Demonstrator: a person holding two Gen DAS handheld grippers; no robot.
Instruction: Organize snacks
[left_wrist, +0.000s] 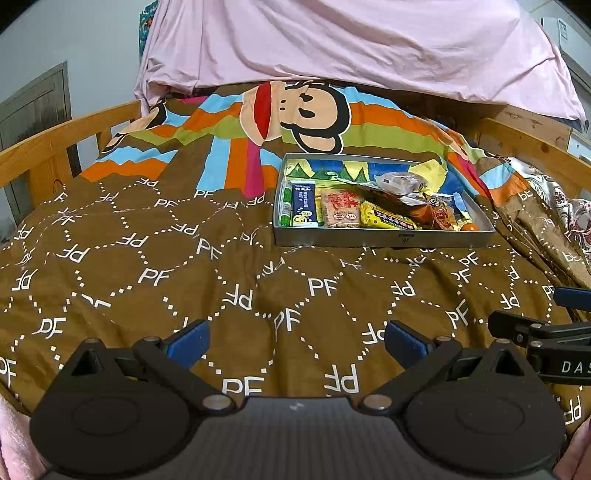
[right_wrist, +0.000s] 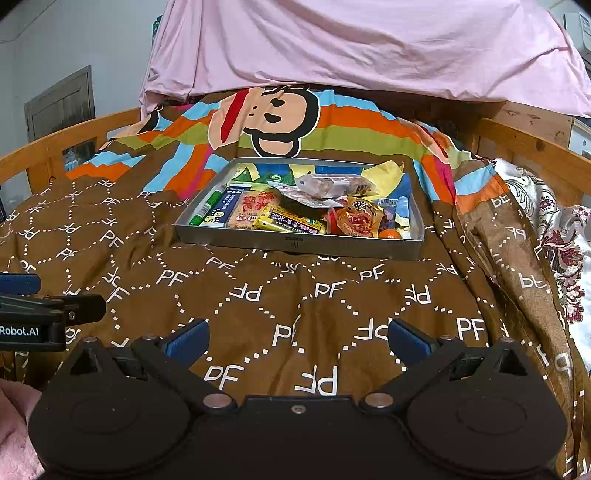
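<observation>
Bedding formed the work surface: a brown quilt printed with PF lettering lay over a wooden-railed bed, with a pink sheet draped behind. On it, well ahead of both tools, sat a shallow grey tray holding every snack I could see; none lay loose on the quilt. I held the left gripper and the right gripper low over the quilt, both with jaws spread wide and nothing between them. Along the tray's left side 4 items lay roughly side by side: a green tube, a blue box, a red-and-white packet and a yellow bar. Its right half was a loose heap: clear bags, an orange-red pouch and a small orange fruit in the near corner. I judged this fitted either a sort nearly complete or a tray awaiting its right half being straightened, and could not settle which. Any pick from the heap would call for taking the topmost bag by an edge, since crinkly film would likely slip and drag its neighbours.
</observation>
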